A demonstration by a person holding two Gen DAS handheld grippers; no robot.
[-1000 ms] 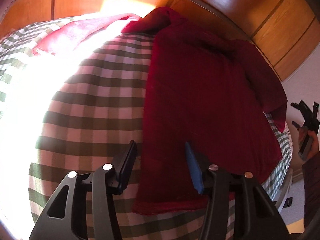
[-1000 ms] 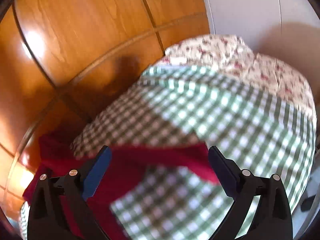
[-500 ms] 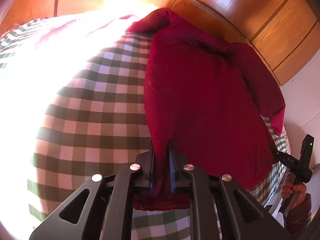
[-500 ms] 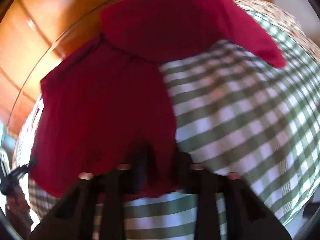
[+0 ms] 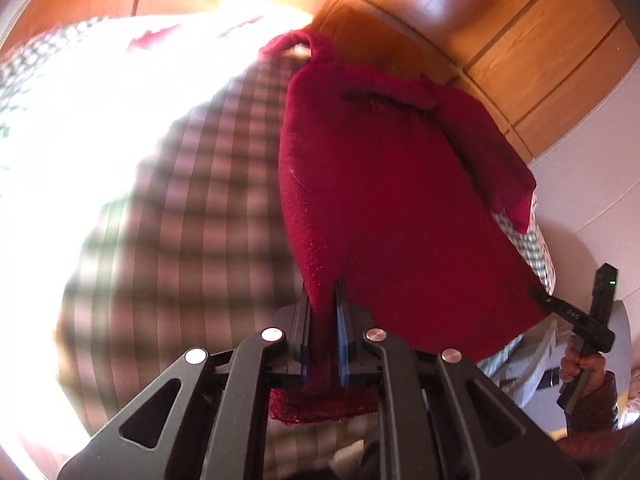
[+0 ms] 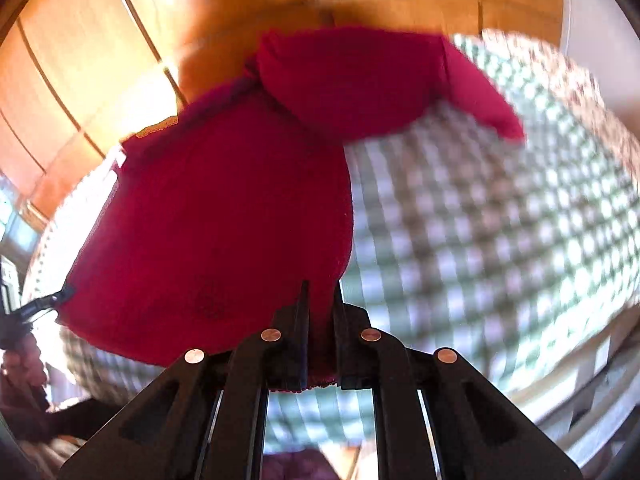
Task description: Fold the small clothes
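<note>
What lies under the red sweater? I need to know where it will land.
Under the red sweater shows a green checked bedcover, with wooden panels behind. The cover directly beneath the sweater is hidden by it.

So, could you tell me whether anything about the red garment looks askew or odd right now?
Yes: the far sleeve of the red sweater is twisted into a loop near the wooden panel, not lying flat. Otherwise both tongs, left and right, pinch its near hem.
</note>
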